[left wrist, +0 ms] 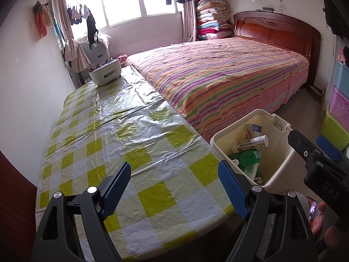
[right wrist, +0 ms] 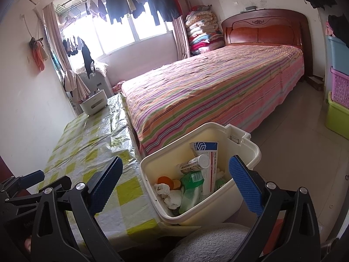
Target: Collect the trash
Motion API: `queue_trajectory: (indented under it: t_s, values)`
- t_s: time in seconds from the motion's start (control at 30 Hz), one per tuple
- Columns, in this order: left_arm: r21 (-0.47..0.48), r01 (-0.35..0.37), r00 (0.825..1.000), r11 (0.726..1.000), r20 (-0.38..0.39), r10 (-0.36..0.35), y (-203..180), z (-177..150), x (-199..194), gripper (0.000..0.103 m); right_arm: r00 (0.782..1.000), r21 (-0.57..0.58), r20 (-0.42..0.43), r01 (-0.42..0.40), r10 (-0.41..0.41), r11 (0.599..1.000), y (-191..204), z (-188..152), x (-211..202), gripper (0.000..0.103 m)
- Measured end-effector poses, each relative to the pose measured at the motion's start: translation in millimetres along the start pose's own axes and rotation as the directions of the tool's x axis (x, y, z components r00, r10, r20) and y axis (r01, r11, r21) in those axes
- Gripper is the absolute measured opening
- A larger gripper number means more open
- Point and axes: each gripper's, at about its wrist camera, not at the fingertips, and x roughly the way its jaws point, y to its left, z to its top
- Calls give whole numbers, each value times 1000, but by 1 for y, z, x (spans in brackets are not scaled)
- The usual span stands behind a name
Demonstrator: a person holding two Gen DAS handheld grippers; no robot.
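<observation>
My left gripper (left wrist: 174,187) has its jaws spread wide with nothing between them; below them in the left wrist view lies only the desk (left wrist: 122,131) with its green-and-white checked plastic cover. My right gripper (right wrist: 174,187) also has its jaws wide apart and holds nothing. In the right wrist view the cream trash bin (right wrist: 253,148) sits in the gap between them at lower centre, but the pads do not touch it.

The bin stands just beside the desk's right edge, between the desk and the striped bed (right wrist: 218,91). It already holds trash: a white tube (right wrist: 196,163) lying across the top, a blue-and-white medicine box (right wrist: 207,150) leaning against the far wall, a green plastic wrapper (right wrist: 192,187), crumpled white tissue (right wrist: 170,196) and something orange (right wrist: 164,180) at the lower left of the bin.

In the left wrist view the same bin appears at lower right, with my right gripper reaching in from the right edge of the frame above it.

At the far end of the desk, upper left in both views, stands a white tub (left wrist: 105,73). Coloured storage crates (right wrist: 338,100) are stacked at the right edge.
</observation>
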Motion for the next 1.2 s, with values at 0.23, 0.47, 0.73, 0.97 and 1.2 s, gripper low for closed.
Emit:
queue_trajectory:
  t_s: [0.23,0.47,0.73,0.97,1.2]
  values:
    - [-18,13,1000,1000,11,-13,6,0,0,80,1000,-3,-3,-4,4,1000,2,0,2,96]
    - [-34,17,1000,999,7,-17,10,0,0,80,1000,-16,-15,-8,8,1000,5,0,6,96]
    - [-6,65,998,998,20,-65,1,-2,-2,80,1000,-26,-6,-8,8,1000,9,2,0,96]
    - [-15,79,995,997,57,-78,2,-3,-6,80,1000,-18,-20,-3,2,1000,8,-2,3,96]
    - [-38,87,996,995,-11,-88,5,-2,6,80,1000,-21,-28,-11,10,1000,9,-2,5,96]
